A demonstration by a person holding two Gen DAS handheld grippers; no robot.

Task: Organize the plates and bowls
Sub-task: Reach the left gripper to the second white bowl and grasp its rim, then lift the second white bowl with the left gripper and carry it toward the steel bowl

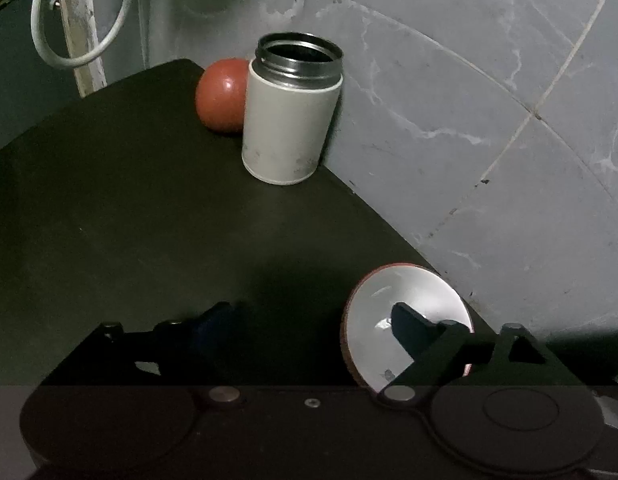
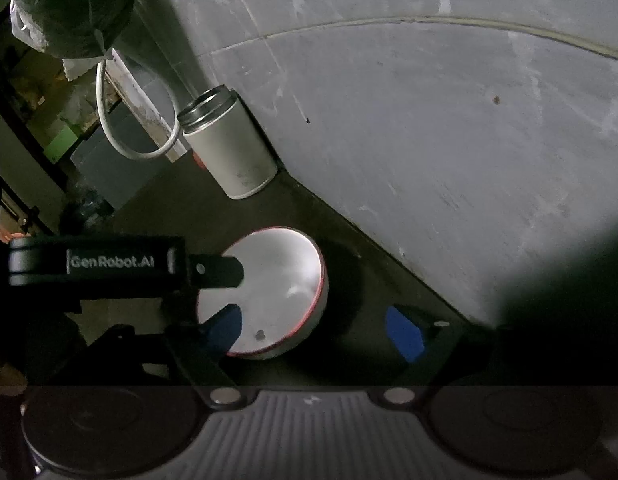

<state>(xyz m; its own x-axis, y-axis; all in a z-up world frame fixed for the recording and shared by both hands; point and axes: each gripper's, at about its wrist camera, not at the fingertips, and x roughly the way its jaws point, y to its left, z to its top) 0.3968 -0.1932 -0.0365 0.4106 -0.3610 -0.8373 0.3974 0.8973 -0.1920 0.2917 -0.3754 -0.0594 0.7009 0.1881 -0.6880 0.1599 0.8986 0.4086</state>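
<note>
Bowl (image 1: pixel 393 312) placement was near the right edge of the dark countertop (image 1: pixel 129 220), close to the grey tiled wall (image 1: pixel 489 140). The bowl stood upright, white inside with a red rim, and its interior appeared empty apart from a small dark speck near the rim.

The left gripper (image 1: pixel 313 320) had its jaws spread wide. One finger reached over the bowl's rim into the white interior; the other sat well apart above bare countertop. Whether the inner finger touched the bowl could not be determined.

The right gripper (image 2: pixel 321 330) was also spread wide, with blue pads (image 2: pixel 405 334) visible. One finger overlapped the near rim of the bowl in view; the other was beside the bowl above the countertop. It gripped nothing.

The left unit's body, marked "GenRobot.AI", appeared in the right wrist view with a finger across the bowl's far-left rim.

A white metal canister (image 1: pixel 289 116) without a lid stood upright against the wall, farther back. A red ball (image 1: pixel 219 96) lay just behind it, touching or nearly so. A white cable (image 1: pixel 69 40) looped beyond the counter.
</note>
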